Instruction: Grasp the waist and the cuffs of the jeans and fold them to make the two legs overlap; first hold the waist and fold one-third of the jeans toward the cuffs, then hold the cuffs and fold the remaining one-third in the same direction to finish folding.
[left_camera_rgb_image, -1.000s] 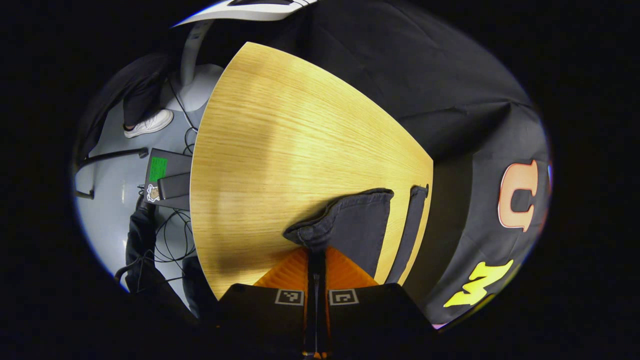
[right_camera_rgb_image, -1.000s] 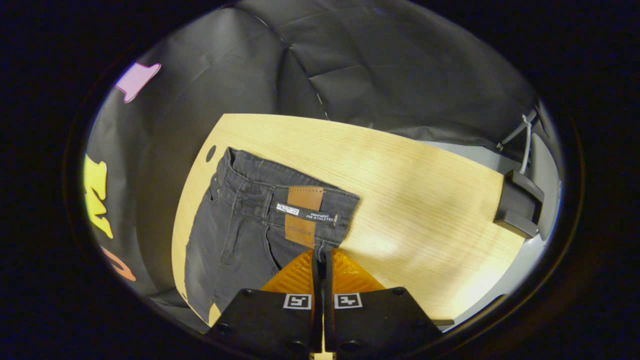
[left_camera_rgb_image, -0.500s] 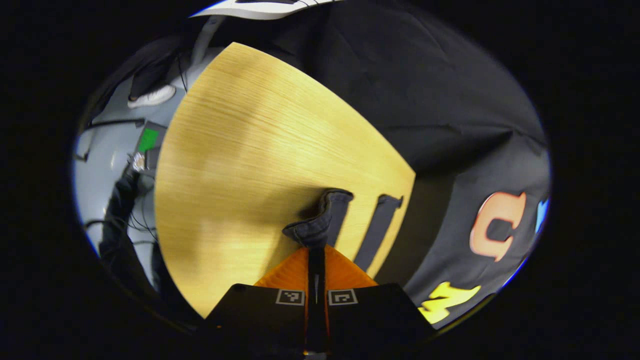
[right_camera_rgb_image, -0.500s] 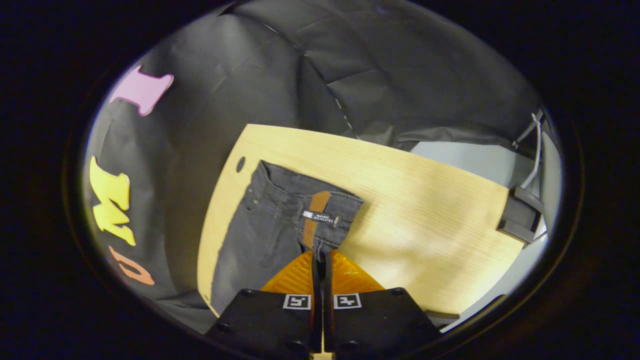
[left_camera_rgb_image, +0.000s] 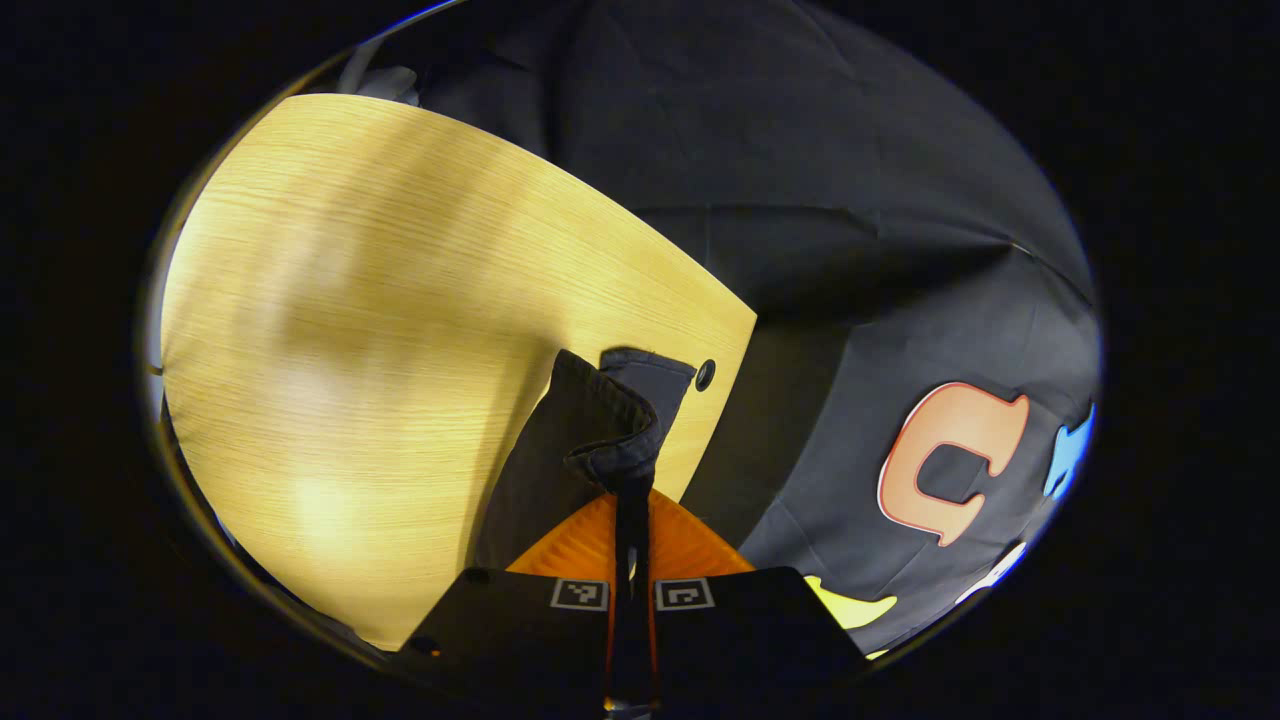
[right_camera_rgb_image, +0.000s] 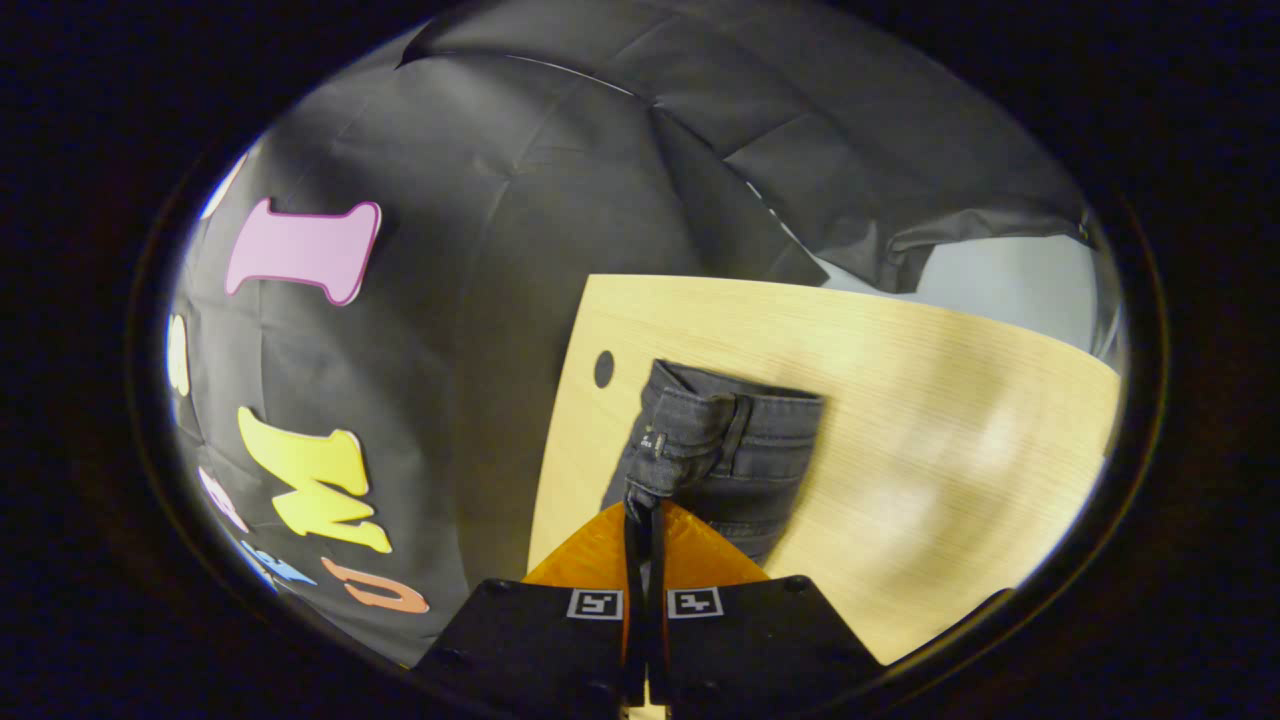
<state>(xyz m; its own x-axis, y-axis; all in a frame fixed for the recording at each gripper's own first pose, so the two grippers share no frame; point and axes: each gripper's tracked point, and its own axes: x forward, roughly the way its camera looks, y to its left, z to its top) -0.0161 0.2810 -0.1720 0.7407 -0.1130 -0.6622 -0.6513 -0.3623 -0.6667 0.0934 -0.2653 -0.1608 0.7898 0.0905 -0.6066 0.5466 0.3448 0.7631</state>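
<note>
Most of the jeans lie hidden behind each hand-held gripper's orange fingers.

No text can be read — the small tag on the jeans waistband is too tiny.

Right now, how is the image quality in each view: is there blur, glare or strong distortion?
Left gripper view: the table carries soft bright patches of glare and looks slightly smeared; the jeans pinched by the left gripper stay fairly sharp. Right gripper view: fisheye bending curves the table edge; the waistband at the right gripper is crisp.
</note>
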